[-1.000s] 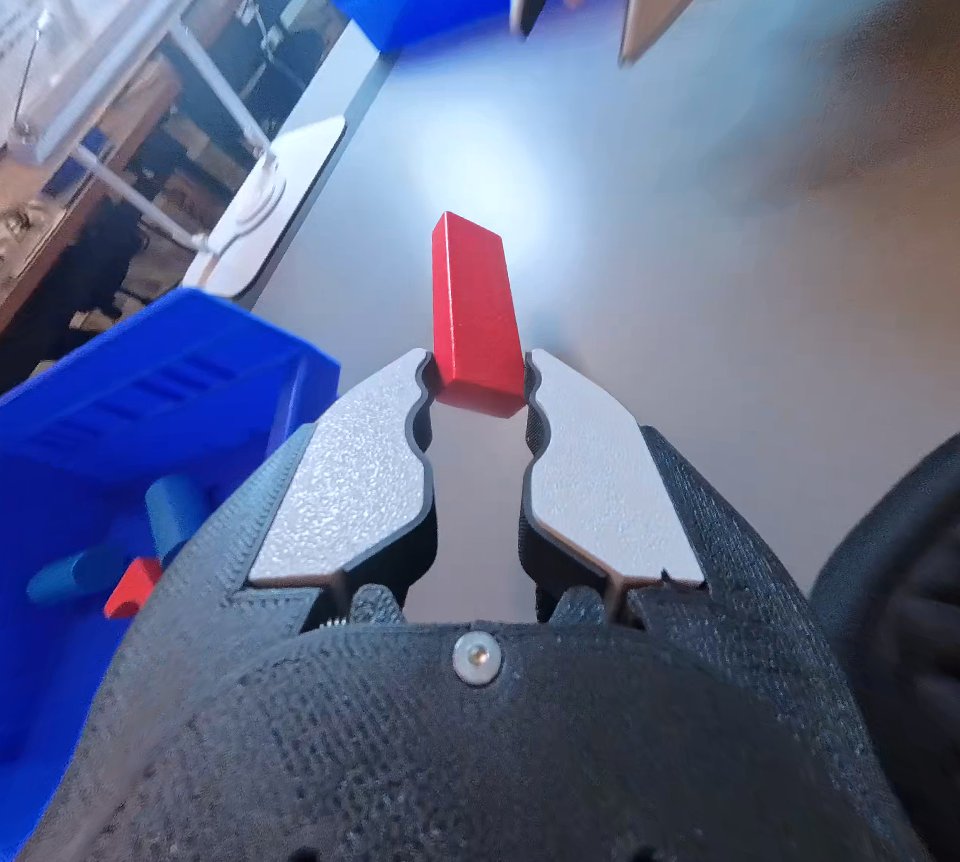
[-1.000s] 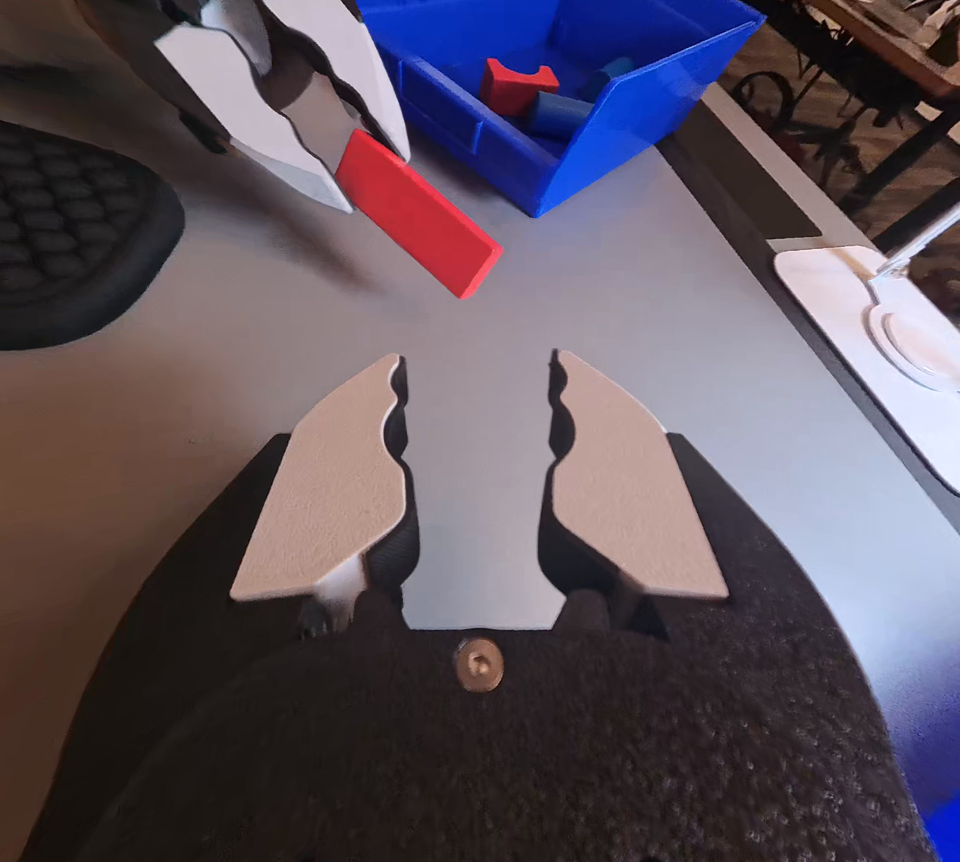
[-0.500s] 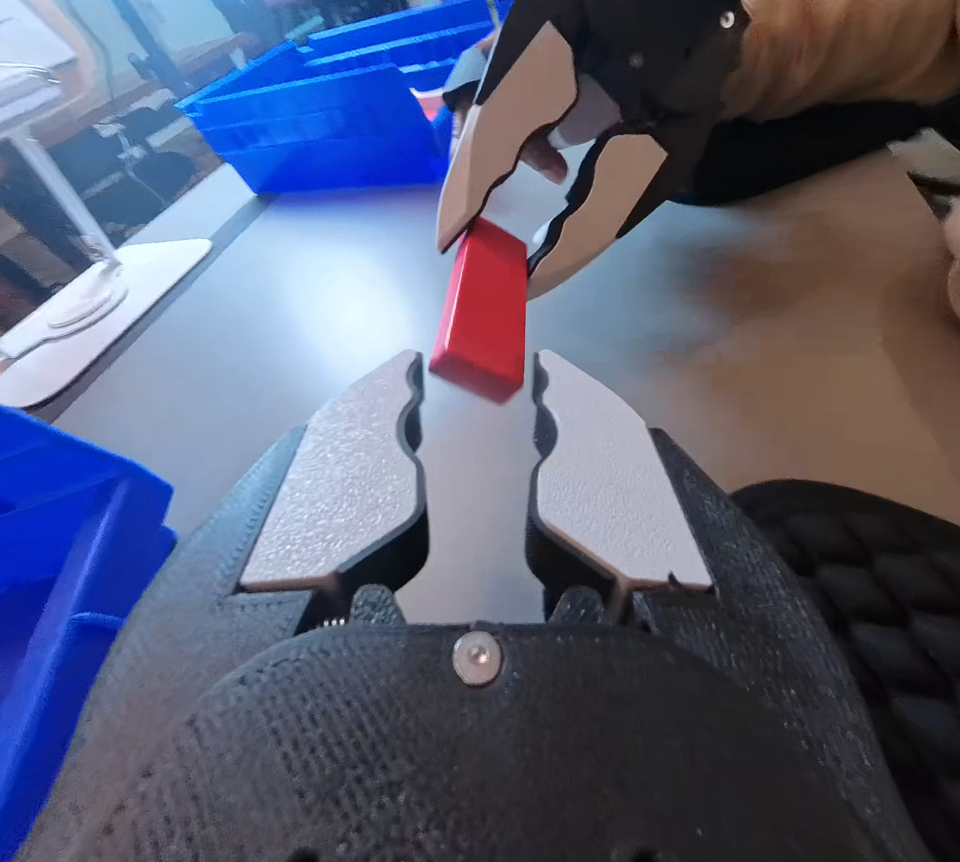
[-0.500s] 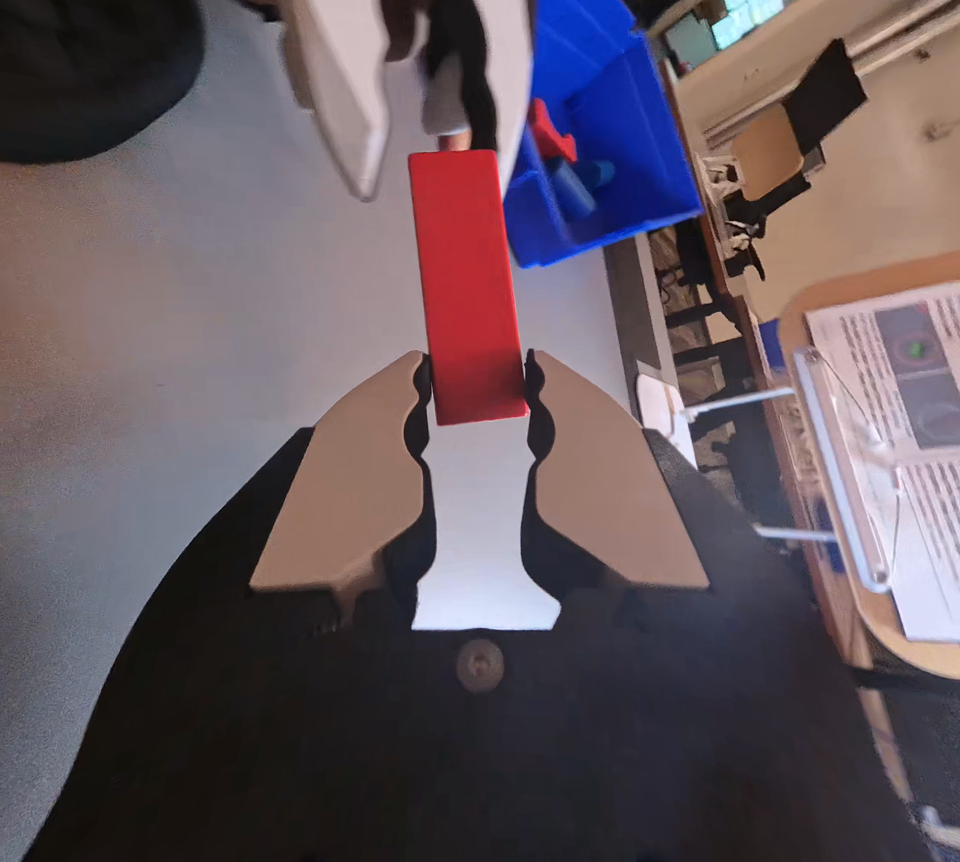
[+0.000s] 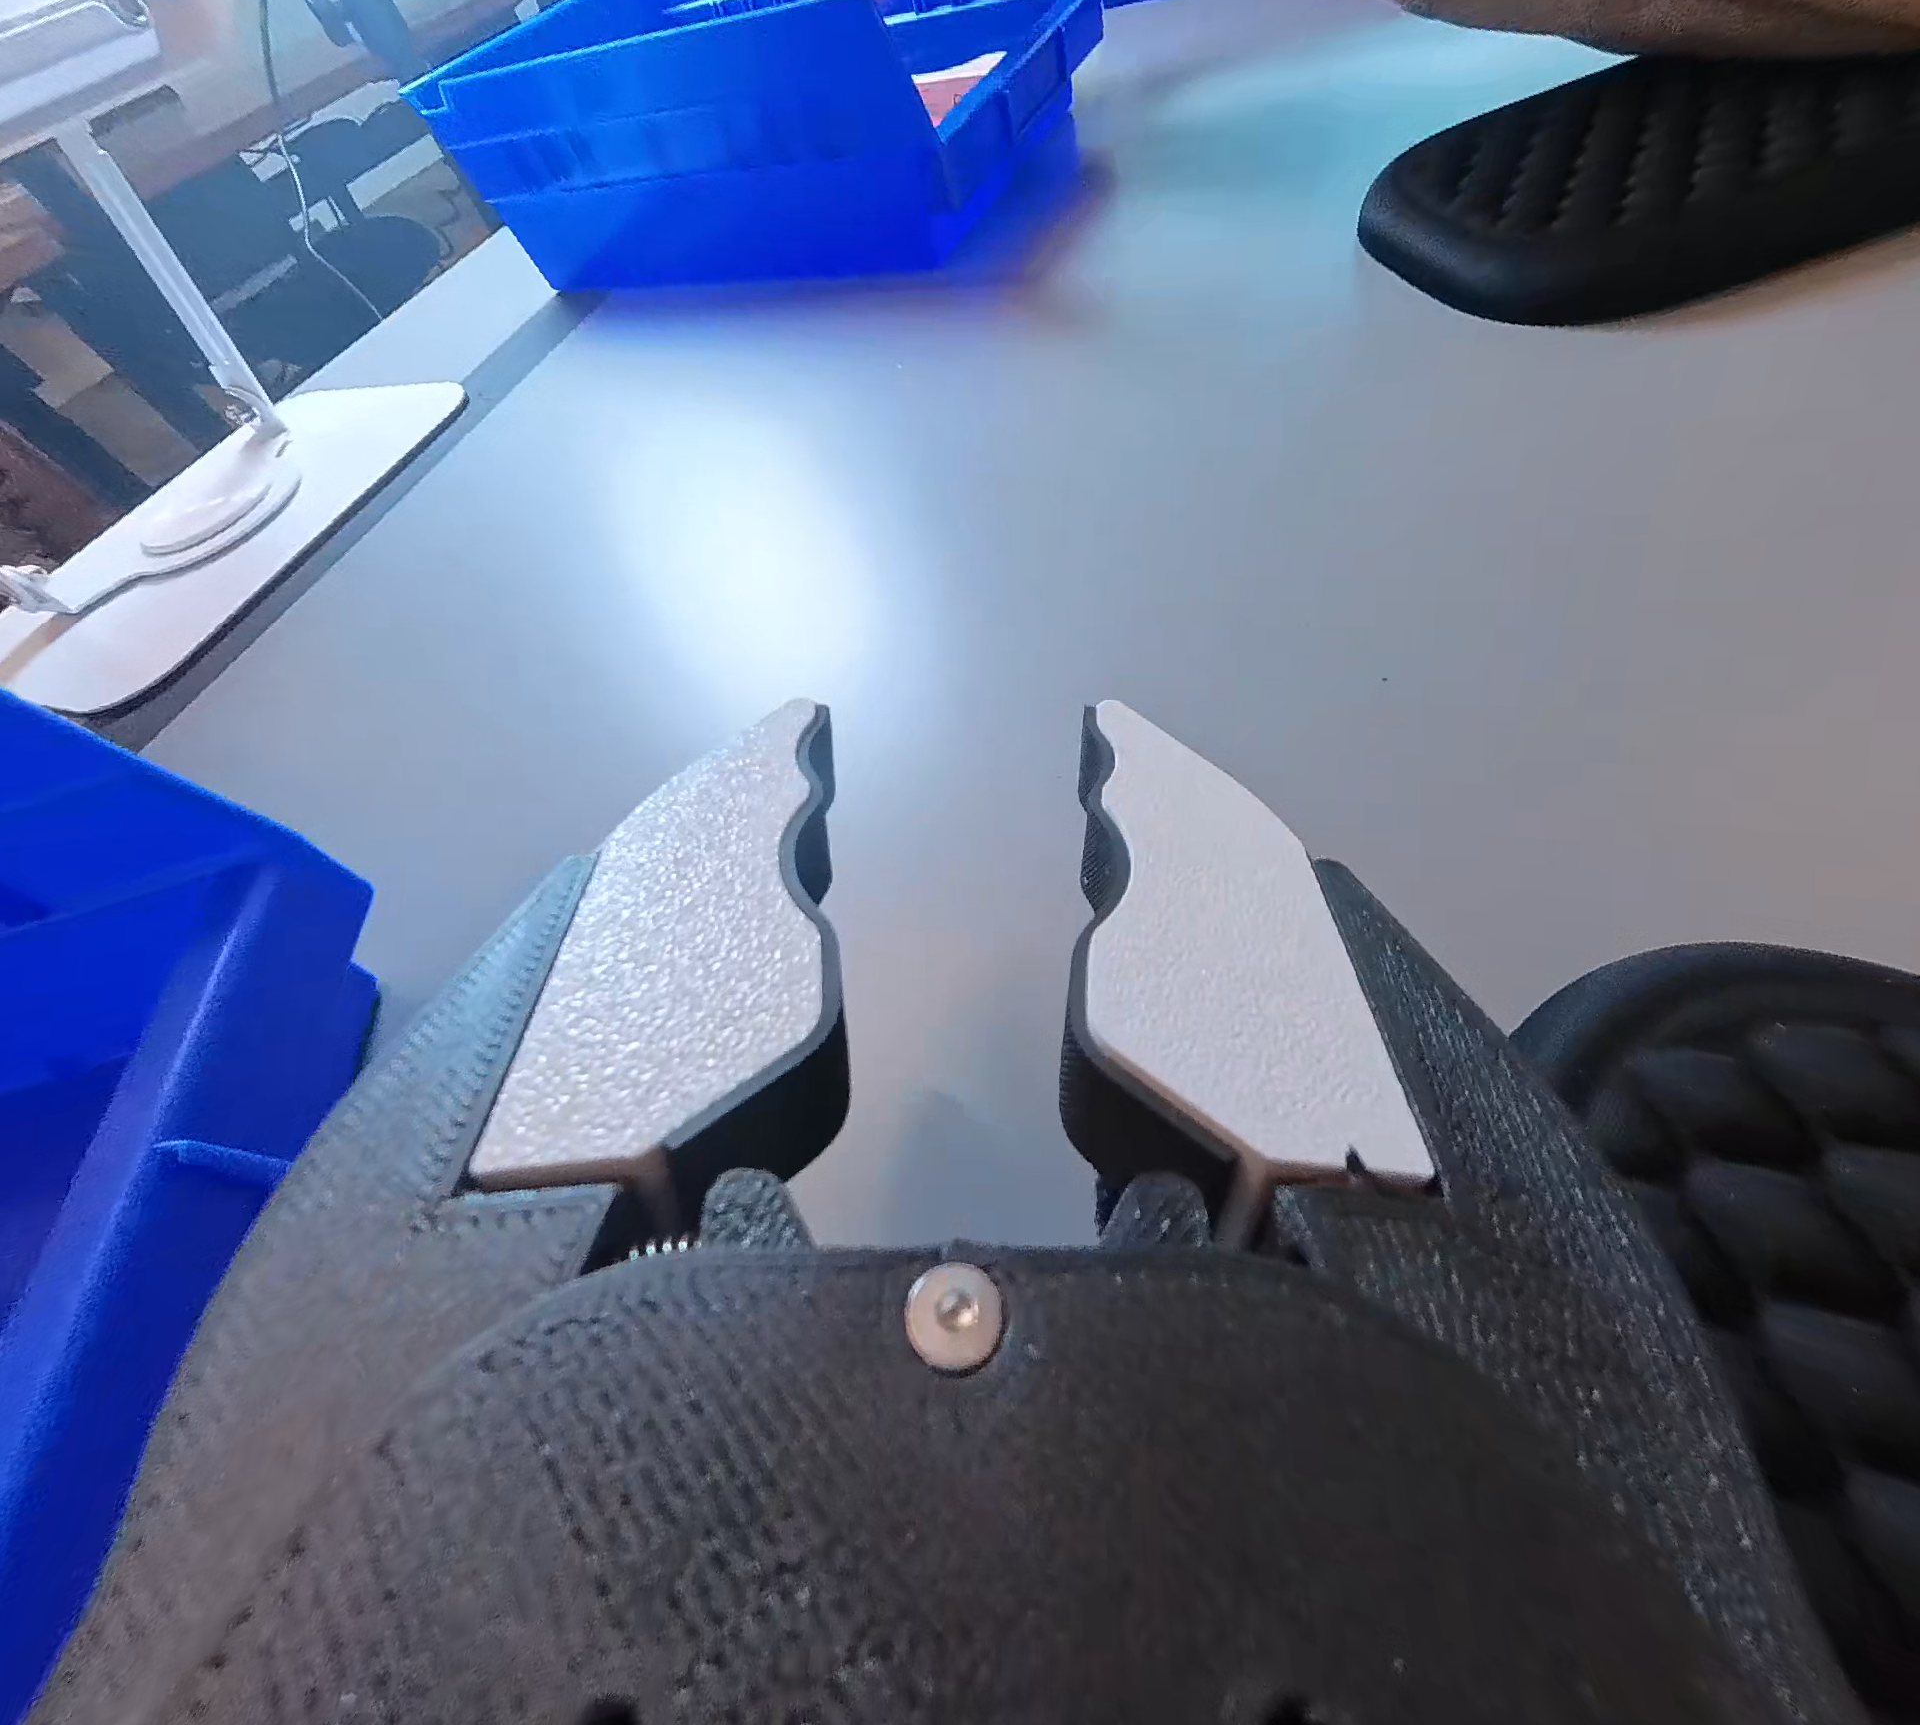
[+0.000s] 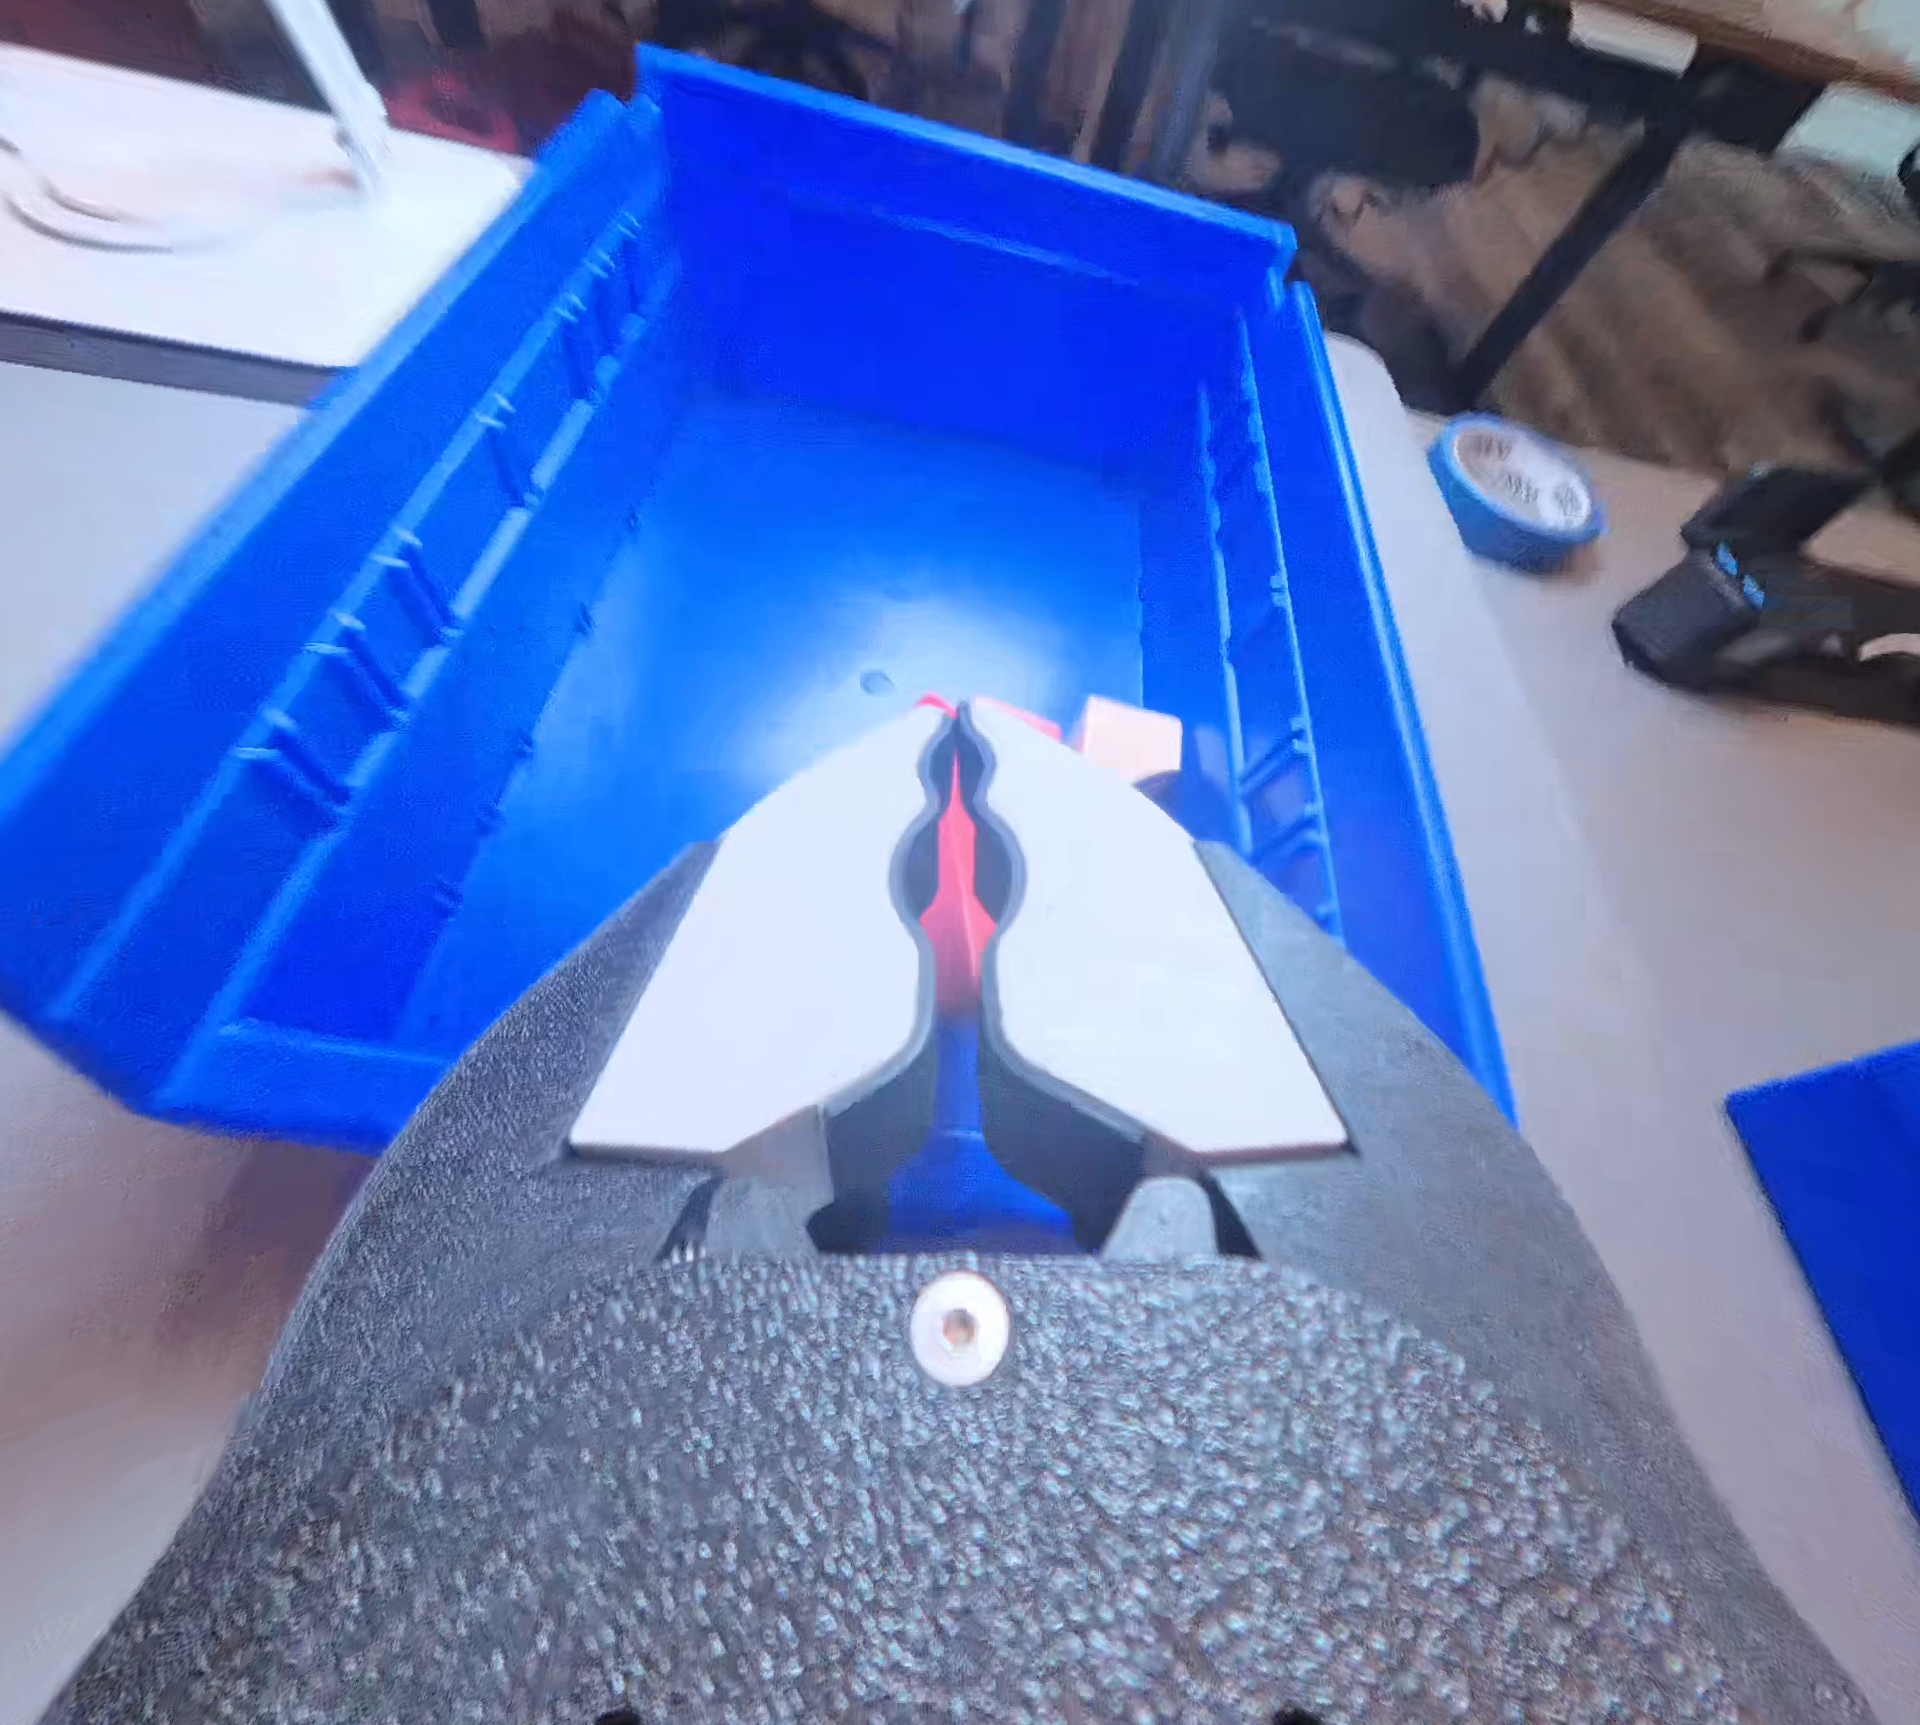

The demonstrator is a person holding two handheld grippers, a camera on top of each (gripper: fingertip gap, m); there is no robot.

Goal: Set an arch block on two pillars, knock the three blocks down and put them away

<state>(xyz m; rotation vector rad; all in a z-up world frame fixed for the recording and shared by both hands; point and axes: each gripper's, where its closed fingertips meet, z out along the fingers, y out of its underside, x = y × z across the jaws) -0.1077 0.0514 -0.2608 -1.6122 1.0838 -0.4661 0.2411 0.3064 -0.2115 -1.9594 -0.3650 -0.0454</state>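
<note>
Red block [image 6: 954,886]: thin, pinched edge-on in right tongs [image 6: 961,725], hanging over blue bin [image 6: 436,636]. Left tongs [image 5: 956,730]: wide, holding nothing, above bare surface [image 5: 1247,480]. Advice: lower nearer bin's floor, beside orange block [image 6: 1127,735], before letting go.

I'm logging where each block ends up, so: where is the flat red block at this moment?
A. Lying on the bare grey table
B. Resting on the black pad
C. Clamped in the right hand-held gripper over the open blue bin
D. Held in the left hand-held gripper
C: the right hand-held gripper is shut on the red block above the blue bin, while the left hand-held gripper is open and empty.
</note>
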